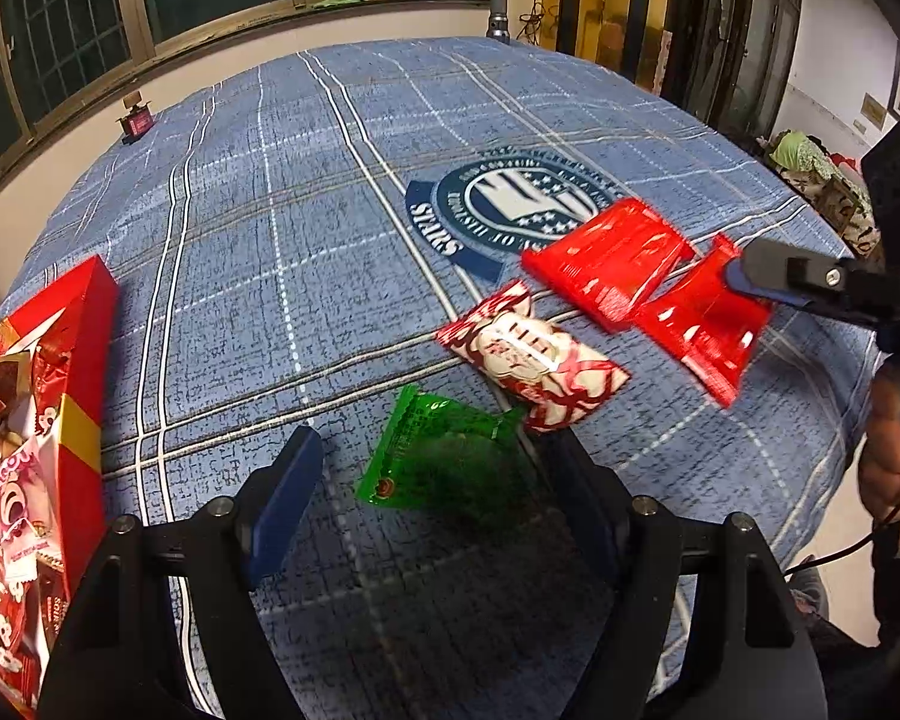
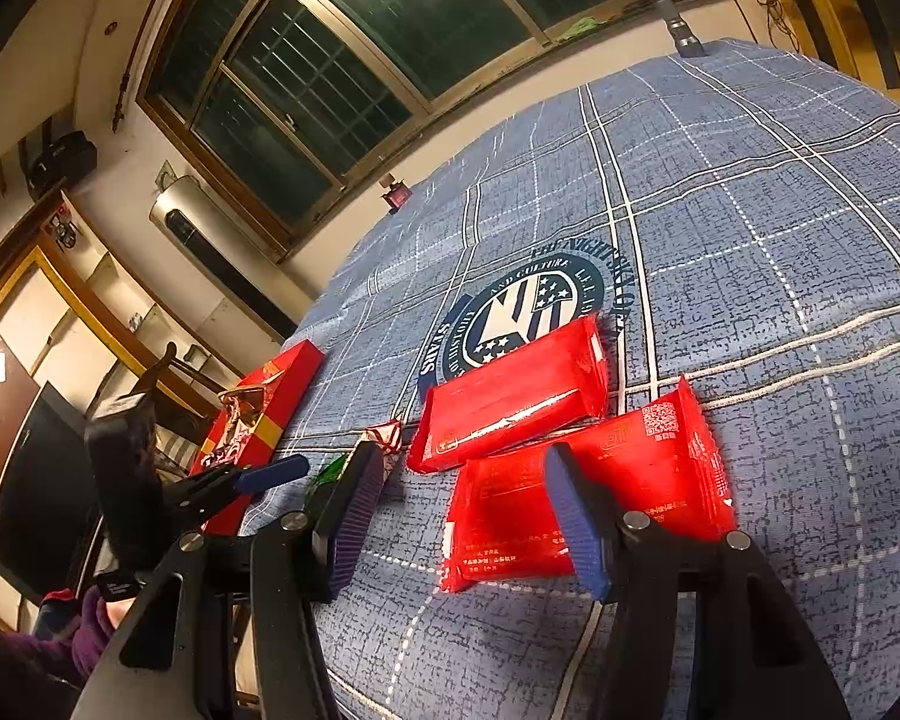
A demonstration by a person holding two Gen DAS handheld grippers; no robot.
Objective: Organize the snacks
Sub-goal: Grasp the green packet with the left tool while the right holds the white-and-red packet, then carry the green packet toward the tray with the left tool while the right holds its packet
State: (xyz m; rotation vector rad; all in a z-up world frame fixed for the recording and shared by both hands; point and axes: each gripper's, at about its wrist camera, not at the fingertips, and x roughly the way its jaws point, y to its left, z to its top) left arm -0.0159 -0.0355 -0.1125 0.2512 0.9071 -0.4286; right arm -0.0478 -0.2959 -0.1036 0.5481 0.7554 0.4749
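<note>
A green snack packet (image 1: 444,459) lies on the blue plaid cloth between the open fingers of my left gripper (image 1: 432,480). A red-and-white packet (image 1: 531,357) lies just beyond it. Two red packets lie to the right: a far one (image 1: 609,261) (image 2: 513,399) and a near one (image 1: 699,324) (image 2: 624,489). My right gripper (image 2: 459,516) is open, low over the left part of the near red packet; it shows at the right edge of the left wrist view (image 1: 768,282). A red gift box (image 1: 60,420) (image 2: 270,414) holding several snacks stands at the left.
The table's cloth carries a round navy emblem (image 1: 510,204) behind the packets. A small dark red object (image 1: 135,120) sits at the far left edge and a metal flashlight (image 1: 499,12) at the far edge. Windows and a wall lie beyond.
</note>
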